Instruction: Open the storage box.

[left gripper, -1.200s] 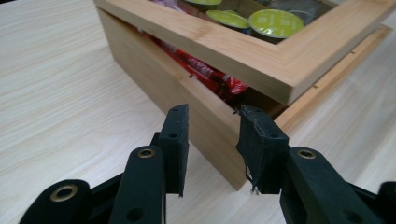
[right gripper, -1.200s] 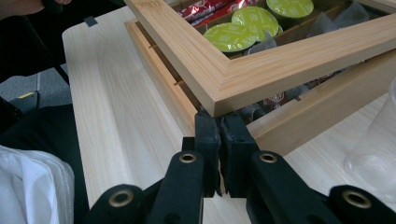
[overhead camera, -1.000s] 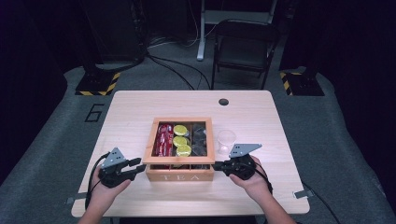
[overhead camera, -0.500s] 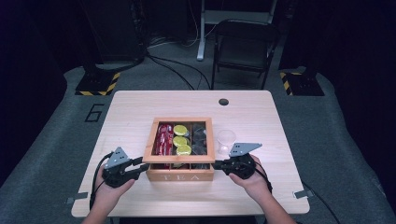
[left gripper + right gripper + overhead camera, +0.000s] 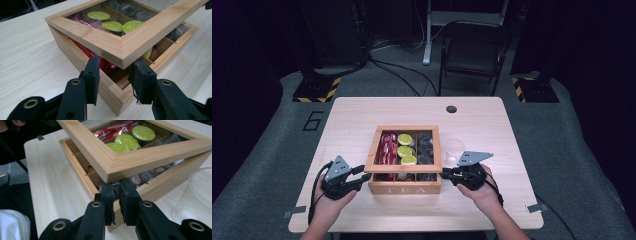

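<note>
Your tea box [image 5: 404, 172] sits mid-counter [image 5: 362, 112] near the front edge, and its glass-paned lid [image 5: 403, 149] now stands raised off the front rim, where a second ago it looked shut, so the opening is under way. Your left tool [image 5: 360, 175] has just been opening, fingers [image 5: 93, 75] apart astride the lid's corner; your right tool [image 5: 447, 174], also just easing open, shows fingers [image 5: 108, 195] nearly together under the opposite corner. The gripper views show the gap beneath the lid; the high view adds the clear cup [image 5: 453, 149] beside the box.

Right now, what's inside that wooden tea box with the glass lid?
Inside the wooden tea box: red sachets, round lime-green capsules and dark packets. The raised lid's frame hides the front compartments.
</note>
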The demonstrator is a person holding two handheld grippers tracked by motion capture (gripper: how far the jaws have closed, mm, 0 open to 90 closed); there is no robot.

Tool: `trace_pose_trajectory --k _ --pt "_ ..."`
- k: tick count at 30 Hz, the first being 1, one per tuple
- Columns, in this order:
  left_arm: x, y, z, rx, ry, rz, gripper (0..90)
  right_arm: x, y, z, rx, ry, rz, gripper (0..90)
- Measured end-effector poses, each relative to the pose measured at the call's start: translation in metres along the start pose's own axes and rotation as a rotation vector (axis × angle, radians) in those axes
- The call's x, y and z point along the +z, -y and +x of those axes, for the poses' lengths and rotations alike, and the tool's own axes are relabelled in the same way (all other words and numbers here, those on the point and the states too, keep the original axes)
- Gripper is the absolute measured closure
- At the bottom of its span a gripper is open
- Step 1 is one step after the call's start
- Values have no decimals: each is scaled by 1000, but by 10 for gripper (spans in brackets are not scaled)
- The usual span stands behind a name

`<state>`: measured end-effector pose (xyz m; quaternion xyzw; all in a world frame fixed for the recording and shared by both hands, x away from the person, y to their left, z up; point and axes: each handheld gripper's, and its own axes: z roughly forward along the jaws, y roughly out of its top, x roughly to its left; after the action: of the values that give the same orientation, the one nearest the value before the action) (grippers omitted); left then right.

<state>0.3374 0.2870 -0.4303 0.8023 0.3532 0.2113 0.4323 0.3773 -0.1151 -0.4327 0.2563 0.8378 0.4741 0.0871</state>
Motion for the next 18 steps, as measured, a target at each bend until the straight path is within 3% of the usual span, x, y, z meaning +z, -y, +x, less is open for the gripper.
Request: trace_pose_trajectory --k 3,8,18 --pt "0 -2 0 8 -10 -2 597 -1 -1 -1 16 14 0 779" --pt "0 -8 0 8 -12 -7 588 -2 -6 -2 -9 31 -8 737" --pt "-3 -17 5 -9 0 -34 588 0 -16 -1 -10 51 -22 682"
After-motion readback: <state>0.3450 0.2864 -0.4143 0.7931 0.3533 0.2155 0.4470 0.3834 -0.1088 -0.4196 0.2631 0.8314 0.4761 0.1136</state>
